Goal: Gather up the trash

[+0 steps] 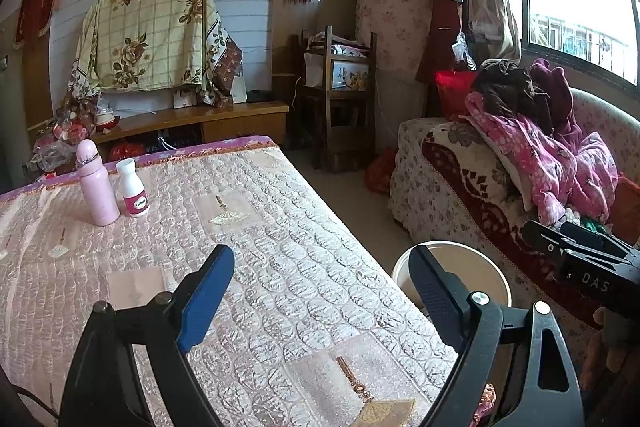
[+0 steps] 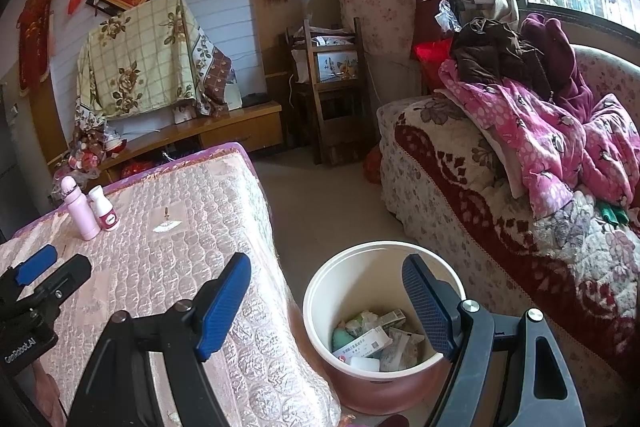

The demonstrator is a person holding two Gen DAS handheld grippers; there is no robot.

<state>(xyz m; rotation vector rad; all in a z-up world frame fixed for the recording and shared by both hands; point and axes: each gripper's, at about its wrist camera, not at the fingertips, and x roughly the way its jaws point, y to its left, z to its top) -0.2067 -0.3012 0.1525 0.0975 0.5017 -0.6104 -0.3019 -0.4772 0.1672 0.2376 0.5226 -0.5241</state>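
A round cream bin with a pink base (image 2: 320,291) stands on the floor between the table and the sofa. It holds several pieces of trash: small boxes (image 2: 362,343) and wrappers. My right gripper (image 2: 326,291) is open and empty, hovering above the bin's near rim. My left gripper (image 1: 320,283) is open and empty over the table's right part; the bin's rim (image 1: 476,251) shows beyond its right finger. A pink bottle (image 1: 98,187) and a white bottle with a pink label (image 1: 134,193) stand upright at the table's far left, also in the right wrist view (image 2: 80,209).
The table (image 1: 280,247) carries a pink quilted cover. A floral sofa (image 2: 480,187) piled with pink and dark clothes (image 2: 540,115) lies on the right. A wooden cabinet (image 1: 208,119) and a wooden rack (image 1: 340,95) stand at the far wall. The left gripper shows at the left edge (image 2: 36,275).
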